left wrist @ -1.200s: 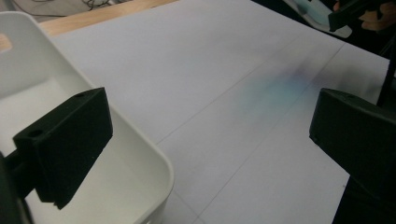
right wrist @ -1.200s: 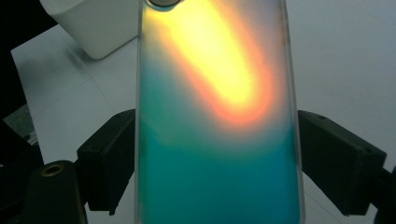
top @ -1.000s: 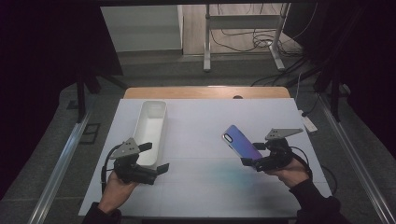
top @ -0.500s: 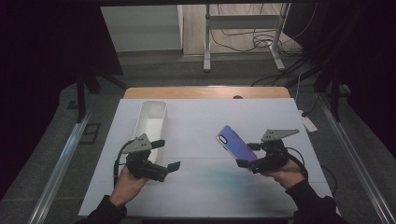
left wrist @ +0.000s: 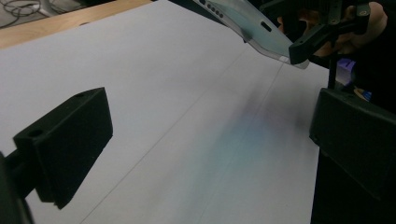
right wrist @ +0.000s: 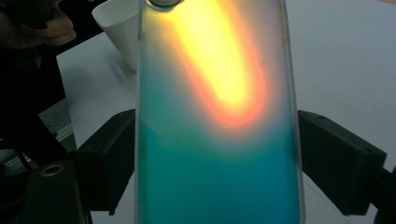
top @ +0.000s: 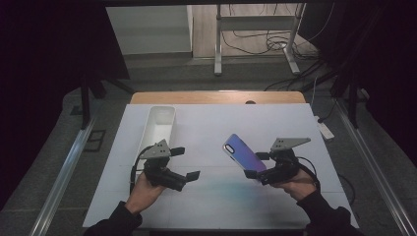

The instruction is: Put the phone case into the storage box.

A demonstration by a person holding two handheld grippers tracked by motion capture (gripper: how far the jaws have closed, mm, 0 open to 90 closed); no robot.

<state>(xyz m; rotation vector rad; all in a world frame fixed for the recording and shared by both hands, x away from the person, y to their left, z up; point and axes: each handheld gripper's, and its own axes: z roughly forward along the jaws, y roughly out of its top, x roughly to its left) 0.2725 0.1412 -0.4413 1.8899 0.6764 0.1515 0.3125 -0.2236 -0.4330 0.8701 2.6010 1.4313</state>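
A phone [top: 240,153] with an iridescent blue-purple back in a clear case is held tilted above the white table [top: 211,123], right of centre. My right gripper [top: 256,165] is shut on its lower end, one jaw on each long edge. In the right gripper view the phone [right wrist: 215,116] glows yellow to teal between the two black pads [right wrist: 337,158]. My left gripper [top: 186,162] hovers left of centre, open with nothing between its jaws, pointing toward the phone. In the left gripper view its jaws frame bare table, and the phone [left wrist: 252,23] sits at the top right.
A long white tray [top: 160,125] lies at the back left of the table, just beyond the left gripper; its end [right wrist: 116,32] also appears in the right gripper view. A wooden edge [top: 216,97] runs along the far side. Cables and a metal stand sit on the floor beyond.
My left gripper has moved right, toward the middle of the table. The phone in the right gripper has shifted slightly left.
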